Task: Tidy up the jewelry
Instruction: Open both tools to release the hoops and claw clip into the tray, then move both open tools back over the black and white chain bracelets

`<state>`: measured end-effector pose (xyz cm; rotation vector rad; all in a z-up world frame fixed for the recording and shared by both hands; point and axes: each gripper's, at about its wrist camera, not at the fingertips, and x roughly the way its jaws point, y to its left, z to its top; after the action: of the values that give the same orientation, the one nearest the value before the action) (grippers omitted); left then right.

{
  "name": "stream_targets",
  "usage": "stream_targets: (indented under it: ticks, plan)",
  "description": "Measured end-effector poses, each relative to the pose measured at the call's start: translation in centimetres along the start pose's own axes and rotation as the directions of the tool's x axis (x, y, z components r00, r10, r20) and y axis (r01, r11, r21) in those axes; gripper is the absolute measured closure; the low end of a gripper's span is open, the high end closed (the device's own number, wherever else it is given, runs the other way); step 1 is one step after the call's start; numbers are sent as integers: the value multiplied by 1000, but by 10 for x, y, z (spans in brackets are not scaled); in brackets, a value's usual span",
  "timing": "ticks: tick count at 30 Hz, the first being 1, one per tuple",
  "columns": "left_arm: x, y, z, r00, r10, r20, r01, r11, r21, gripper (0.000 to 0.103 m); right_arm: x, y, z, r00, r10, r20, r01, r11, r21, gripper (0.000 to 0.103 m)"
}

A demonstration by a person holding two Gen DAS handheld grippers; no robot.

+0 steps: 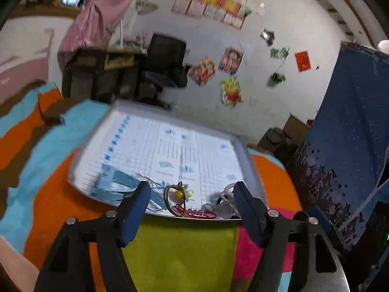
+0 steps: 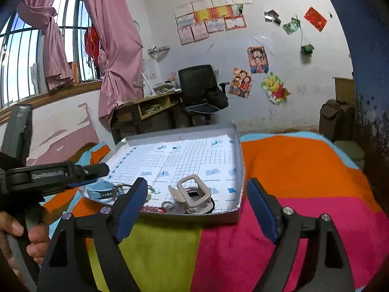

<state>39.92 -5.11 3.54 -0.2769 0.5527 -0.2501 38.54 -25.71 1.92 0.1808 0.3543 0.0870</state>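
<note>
A shallow grey tray [image 1: 249, 163] [image 2: 239, 160] lined with gridded paper lies on a colourful blanket. At its near edge lie a light blue band [image 1: 116, 185] [image 2: 101, 191], a brown hoop with a yellow bead [image 1: 178, 194], a red beaded string [image 1: 199, 213] and a silver-white rectangular clasp [image 2: 194, 192] [image 1: 226, 194]. My left gripper [image 1: 191, 186] hovers open just before the tray's near edge, nothing between its fingers. My right gripper [image 2: 197, 182] is open too, in front of the clasp and apart from it. The left gripper [image 2: 97, 170] also shows from the side over the blue band.
The blanket [image 2: 291, 170] has orange, green, pink and blue patches and covers a bed. A hand [image 2: 29, 233] holds the left tool's handle. A desk [image 2: 145, 107], a black chair [image 2: 201, 90] and a postered wall stand behind. A blue patterned cloth [image 1: 345, 146] hangs at right.
</note>
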Motion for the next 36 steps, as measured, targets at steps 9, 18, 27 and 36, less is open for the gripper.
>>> stream_targets:
  ticks: [9, 18, 27, 36]
  plan:
    - [-103, -12, -19, 989, 33, 142, -48, 993, 104, 1, -93, 13, 7, 996, 40, 80, -42, 999, 23, 8]
    - [-184, -12, -75, 970, 70, 234, -96, 990, 101, 0, -181, 23, -21, 993, 52, 102, -57, 998, 41, 1]
    - [-231, -5, -122, 967, 81, 243, -105, 990, 89, 0, -255, 30, -70, 996, 0, 87, -3, 999, 42, 1]
    - [-249, 8, -156, 972, 89, 218, -113, 989, 100, 0, -287, 27, -104, 997, -63, 35, 59, 994, 90, 1]
